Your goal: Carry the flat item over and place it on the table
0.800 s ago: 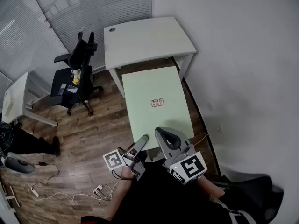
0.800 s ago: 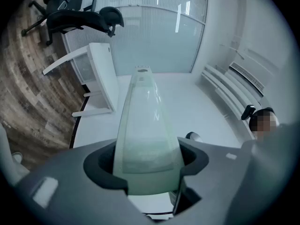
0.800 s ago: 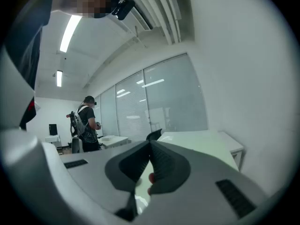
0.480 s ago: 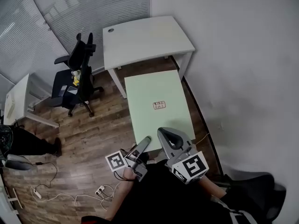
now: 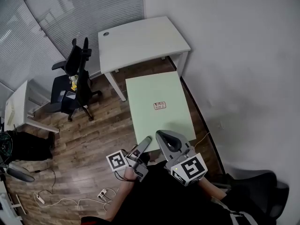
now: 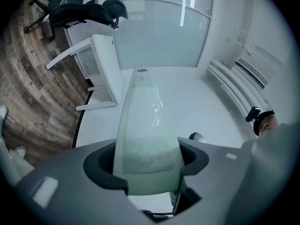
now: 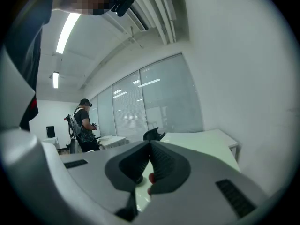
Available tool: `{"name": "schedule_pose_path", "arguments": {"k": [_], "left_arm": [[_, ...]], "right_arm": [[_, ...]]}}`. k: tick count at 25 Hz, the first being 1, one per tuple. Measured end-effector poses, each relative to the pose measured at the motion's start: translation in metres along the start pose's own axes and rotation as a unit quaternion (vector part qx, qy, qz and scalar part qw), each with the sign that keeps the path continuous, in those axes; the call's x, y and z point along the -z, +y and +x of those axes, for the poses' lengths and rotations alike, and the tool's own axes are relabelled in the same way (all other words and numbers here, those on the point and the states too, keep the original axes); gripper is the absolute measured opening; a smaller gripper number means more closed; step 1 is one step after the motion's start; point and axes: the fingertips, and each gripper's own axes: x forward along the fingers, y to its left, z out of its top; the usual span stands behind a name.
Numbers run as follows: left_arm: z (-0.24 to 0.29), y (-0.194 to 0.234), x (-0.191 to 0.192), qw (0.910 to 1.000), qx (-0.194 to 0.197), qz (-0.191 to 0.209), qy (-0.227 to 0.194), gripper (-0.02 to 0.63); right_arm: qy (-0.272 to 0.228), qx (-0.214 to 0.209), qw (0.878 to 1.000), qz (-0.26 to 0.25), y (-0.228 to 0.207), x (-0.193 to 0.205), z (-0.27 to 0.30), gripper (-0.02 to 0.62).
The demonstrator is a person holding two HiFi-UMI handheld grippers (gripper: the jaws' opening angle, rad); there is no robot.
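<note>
The person holds a pale green board (image 5: 157, 95) out in front, level and above the wood floor (image 5: 93, 130), with the wall (image 5: 234, 69) close on its right. It is not on the table (image 5: 140, 36) yet: its far edge lies just short of the table's front edge, near 1 of the legs. A small red label (image 5: 159, 105) sits near the board's middle. The left gripper (image 5: 146, 139) has the board's near edge between its 2 jaws, clamped on it; in its own view the board runs away edge-on from between the pads. The right gripper (image 5: 161, 135) sits at the same near edge, just right of the left one, its jaws pressed together with nothing between the tips. The board's pale surface shows below them, and I cannot tell whether that gripper touches it. A black office chair (image 5: 75, 76) stands left of the table, a smaller desk (image 5: 18, 109) further left, and cables (image 5: 70, 201) trail over the floor. In the right gripper view another person (image 7: 83, 125) stands across the room by the windows.
</note>
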Motion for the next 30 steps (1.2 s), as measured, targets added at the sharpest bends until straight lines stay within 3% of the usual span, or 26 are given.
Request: {"name": "schedule_pose_path", "arguments": {"k": [13, 22, 30], "left_arm": [[0.010, 0.000, 0.011, 0.9996, -0.005, 0.001, -0.026, 0.287], [0.023, 0.000, -0.010, 0.9991, 0.000, 0.003, -0.042, 0.287], [0.056, 0.011, -0.037, 0.9995, 0.008, -0.006, -0.029, 0.287]], "right_arm": [[0.007, -0.018, 1.000, 0.012, -0.020, 0.008, -0.009, 0.000], [0.006, -0.014, 1.000, 0.005, -0.037, -0.003, 0.004, 0.002], [0.013, 0.004, 1.000, 0.004, -0.068, -0.002, 0.031, 0.002]]}}
